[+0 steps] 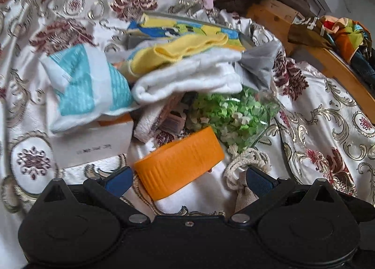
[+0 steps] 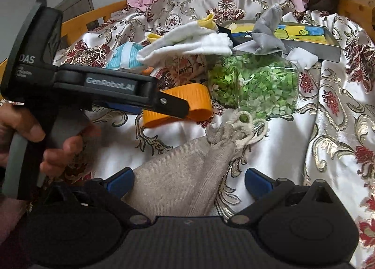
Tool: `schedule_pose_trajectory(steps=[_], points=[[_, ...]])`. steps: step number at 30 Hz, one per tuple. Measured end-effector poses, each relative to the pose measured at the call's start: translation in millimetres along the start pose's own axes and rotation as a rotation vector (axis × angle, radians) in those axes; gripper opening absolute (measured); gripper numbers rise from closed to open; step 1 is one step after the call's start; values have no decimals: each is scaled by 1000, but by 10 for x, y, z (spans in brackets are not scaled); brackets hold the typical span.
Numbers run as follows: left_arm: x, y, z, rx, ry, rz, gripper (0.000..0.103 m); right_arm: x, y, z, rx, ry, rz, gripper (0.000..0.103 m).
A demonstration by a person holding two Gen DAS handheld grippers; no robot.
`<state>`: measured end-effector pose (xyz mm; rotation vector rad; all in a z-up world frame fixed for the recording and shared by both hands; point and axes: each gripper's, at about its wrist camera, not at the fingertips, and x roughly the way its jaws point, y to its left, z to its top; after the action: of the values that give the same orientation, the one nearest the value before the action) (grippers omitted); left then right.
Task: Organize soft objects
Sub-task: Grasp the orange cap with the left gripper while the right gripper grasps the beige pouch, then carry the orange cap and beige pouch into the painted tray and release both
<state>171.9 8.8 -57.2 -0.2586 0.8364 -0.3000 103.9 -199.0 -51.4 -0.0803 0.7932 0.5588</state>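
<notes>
Nearest us, our right gripper [image 2: 188,181] stands wide over the linen pouch [image 2: 185,175] on the bedspread [image 2: 328,151] — limp and light, we judge, best pinched at its gathered neck by the cord [image 2: 246,132]. Our left gripper [image 1: 187,178] is also wide, empty, near the orange lid [image 1: 179,163]. Farther off, the folded white cloth [image 1: 187,81] tops the pile — soft, easily unfolded.
</notes>
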Motion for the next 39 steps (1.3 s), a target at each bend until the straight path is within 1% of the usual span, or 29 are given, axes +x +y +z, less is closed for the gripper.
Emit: schedule_pose_trajectory(steps=[4, 8, 10, 12, 15, 18, 20, 21, 23, 24, 26, 27, 28, 29, 30, 31, 32, 34, 36, 38, 39], points=[[119, 14, 38, -14, 5, -9, 102, 82, 4, 19, 10, 1, 12, 103], [250, 83, 83, -87, 11, -35, 102, 201, 39, 44, 18, 8, 33, 102], [299, 107, 99, -119, -1, -47, 102, 244, 62, 40, 16, 9, 36, 99], [348, 114, 106, -144, -12, -51, 102, 277, 83, 35, 14, 13, 29, 98], [421, 77, 123, -134, -22, -39, 101, 305, 102, 29, 16, 12, 28, 96], [452, 38, 119, -106, -29, -23, 97, 310, 127, 20, 12, 14, 25, 93], [449, 15, 113, -82, -28, -8, 90, 309, 151, 15, -1, 19, 22, 91], [446, 9, 112, -71, -29, -8, 88, 305, 154, 9, -6, 23, 21, 91], [432, -7, 94, -58, -32, -18, 80, 314, 166, 7, -10, 30, 22, 90], [428, -24, 82, -46, -33, -23, 79, 314, 167, 3, -11, 31, 21, 89], [425, -74, 49, -7, -35, -27, 72, 315, 171, 5, -10, 30, 21, 86], [420, -98, 32, 16, -39, -25, 71, 306, 168, 6, -5, 28, 20, 83], [414, -114, 21, 33, -43, -27, 67, 297, 158, 12, -2, 29, 18, 79], [409, -122, 14, 40, -45, -30, 62, 284, 155, 15, 0, 31, 15, 77], [406, -124, 12, 44, -46, -38, 60, 269, 152, 17, 3, 32, 9, 73], [403, -121, 11, 45, -46, -47, 55, 256, 149, 24, 8, 35, 3, 68], [403, -117, 7, 43, -46, -57, 50, 240, 147, 20, 14, 38, 0, 66], [396, -109, -5, 32, -41, -80, 45, 211, 130, 21, 21, 40, -10, 58], [375, -99, -27, 26, -42, -92, 42, 176, 119, 19, 24, 42, -19, 53], [342, -87, -51, 15, -42, -108, 37, 113, 123, -7, 25, 41, -40, 45], [327, -86, -58, 8, -40, -113, 36, 79, 122, -21, 26, 37, -54, 39]])
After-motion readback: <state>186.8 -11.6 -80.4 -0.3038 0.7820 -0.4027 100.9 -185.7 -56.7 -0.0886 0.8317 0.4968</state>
